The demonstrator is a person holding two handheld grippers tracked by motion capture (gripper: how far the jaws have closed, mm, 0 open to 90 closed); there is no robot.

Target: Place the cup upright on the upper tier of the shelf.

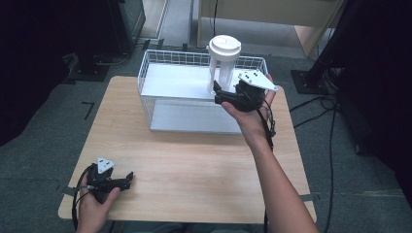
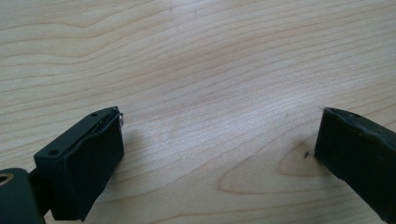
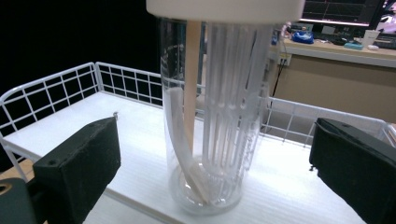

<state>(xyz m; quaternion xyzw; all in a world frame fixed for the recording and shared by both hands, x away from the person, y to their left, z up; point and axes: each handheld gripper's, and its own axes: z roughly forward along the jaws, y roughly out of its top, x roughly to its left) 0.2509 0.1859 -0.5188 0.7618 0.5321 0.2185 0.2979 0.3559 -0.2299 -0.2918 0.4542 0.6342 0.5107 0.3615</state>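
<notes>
Right gripper (image 1: 217,95) jaws spread wide, nothing pinched, just beside the upright clear lidded jar (image 1: 223,65) at the right end of the white wire rack's (image 1: 165,80) top shelf; left gripper (image 1: 127,177) spread, resting near the table's (image 1: 194,160) front-left corner.

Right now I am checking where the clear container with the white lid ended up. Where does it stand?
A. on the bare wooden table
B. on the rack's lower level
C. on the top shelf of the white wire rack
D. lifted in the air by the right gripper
C: the clear container stands upright on the white top shelf of the wire rack, and the right gripper has its jaws open either side, not touching it.
</notes>
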